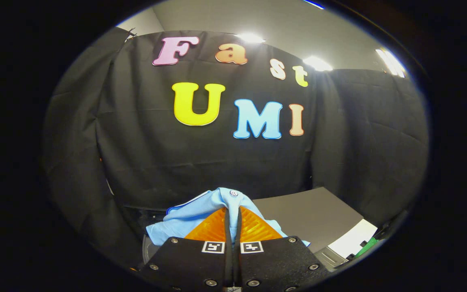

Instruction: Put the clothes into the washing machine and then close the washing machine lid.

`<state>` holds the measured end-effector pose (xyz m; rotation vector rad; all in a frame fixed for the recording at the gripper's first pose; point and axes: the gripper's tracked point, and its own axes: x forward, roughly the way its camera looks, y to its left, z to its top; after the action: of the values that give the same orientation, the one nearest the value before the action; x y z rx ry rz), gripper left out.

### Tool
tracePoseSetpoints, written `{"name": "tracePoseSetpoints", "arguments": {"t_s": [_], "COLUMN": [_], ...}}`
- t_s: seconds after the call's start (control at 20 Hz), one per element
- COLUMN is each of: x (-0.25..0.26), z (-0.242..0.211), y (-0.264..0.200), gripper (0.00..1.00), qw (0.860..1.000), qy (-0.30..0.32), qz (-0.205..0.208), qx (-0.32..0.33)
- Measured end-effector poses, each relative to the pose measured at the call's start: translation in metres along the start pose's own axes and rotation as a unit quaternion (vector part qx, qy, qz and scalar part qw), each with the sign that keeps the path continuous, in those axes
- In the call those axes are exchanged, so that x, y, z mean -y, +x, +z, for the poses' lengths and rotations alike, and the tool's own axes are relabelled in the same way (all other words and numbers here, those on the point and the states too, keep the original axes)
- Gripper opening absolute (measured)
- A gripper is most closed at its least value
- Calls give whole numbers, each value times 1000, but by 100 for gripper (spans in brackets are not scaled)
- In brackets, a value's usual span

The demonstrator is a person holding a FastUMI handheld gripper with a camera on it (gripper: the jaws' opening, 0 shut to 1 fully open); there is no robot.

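The gripper has its jaws pressed together on a light blue garment, which bunches up ahead of them; a grey surface lies beyond

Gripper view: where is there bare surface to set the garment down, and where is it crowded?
The gripper is shut on the light blue garment, which drapes around the fingers and crowds the space just ahead. Free patch: the flat grey surface right of the garment, bordered by the black cloth wall behind and a white panel at its near corner.

A recording booth: black cloth wall, ceiling lights overhead.
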<state>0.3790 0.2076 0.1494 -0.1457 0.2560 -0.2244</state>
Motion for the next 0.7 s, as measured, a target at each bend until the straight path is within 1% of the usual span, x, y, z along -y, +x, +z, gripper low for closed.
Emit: {"name": "tracePoseSetpoints", "arguments": {"t_s": [0.05, 0.15, 0.3, 0.4, 0.55, 0.7], "x": [-10, -43, -69, -84, -100, -113], "z": [-3, -8, -18, -30, -56, -94], "y": [-5, -11, -12, -8, 5, 25], "gripper": [0, 0, 0, 0, 0, 0], "qw": [1000, 999, 999, 998, 997, 995], "qy": [11, 36, 23, 28, 21, 23], "qz": [3, 25, 39, 52, 60, 67], "qx": [-1, -6, -16, -21, -38, -66]}}
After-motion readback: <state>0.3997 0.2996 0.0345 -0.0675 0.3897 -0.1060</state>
